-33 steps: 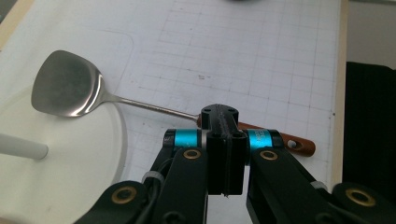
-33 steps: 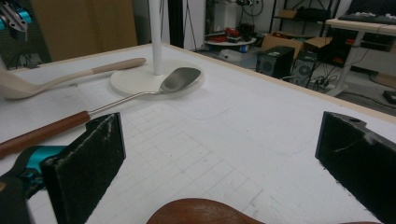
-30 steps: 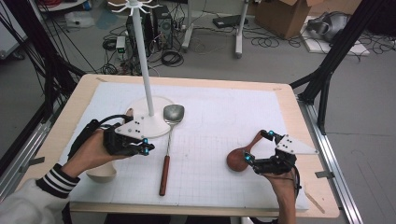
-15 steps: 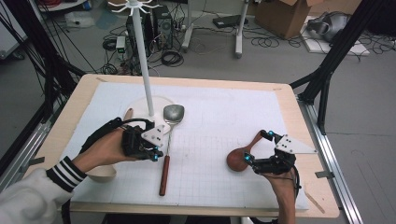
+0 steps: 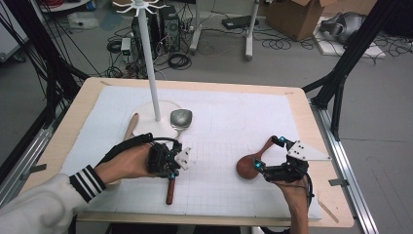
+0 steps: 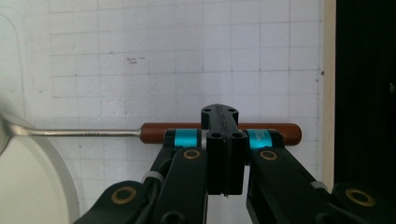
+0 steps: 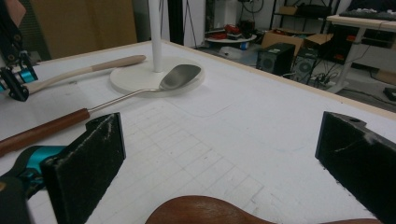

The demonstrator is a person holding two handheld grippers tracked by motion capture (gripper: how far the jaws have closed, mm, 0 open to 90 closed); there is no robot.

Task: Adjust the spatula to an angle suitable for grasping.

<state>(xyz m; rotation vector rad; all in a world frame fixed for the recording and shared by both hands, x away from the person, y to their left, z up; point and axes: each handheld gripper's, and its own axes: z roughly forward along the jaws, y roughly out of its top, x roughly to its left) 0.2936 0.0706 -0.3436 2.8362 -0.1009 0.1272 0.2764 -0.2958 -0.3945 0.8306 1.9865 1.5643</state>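
Observation:
A metal spoon (image 5: 181, 117) with a red-brown wooden handle (image 5: 169, 192) lies on the white mat, its bowl resting on the stand base. My left gripper (image 5: 170, 168) hovers right over that handle. In the left gripper view its jaws (image 6: 219, 140) are pressed together, and the handle (image 6: 154, 133) runs crosswise just beyond the tips, not between them. My right gripper (image 5: 268, 153) stands open around a dark wooden spoon (image 5: 247, 165). In the right gripper view the dark spoon's bowl (image 7: 210, 210) lies low between the wide-apart pads (image 7: 84, 163).
A white stand with a round base (image 5: 146, 109) and a tall pole (image 5: 148, 63) rises at the mat's back left. A pale wooden spoon (image 5: 130, 127) lies beside the base. The table's wooden rim (image 5: 336, 195) frames the mat; cables and boxes lie on the floor beyond.
My left gripper has moved right and a little down, from beside the stand base to over the metal spoon's handle. The right gripper and the dark spoon have stayed put.

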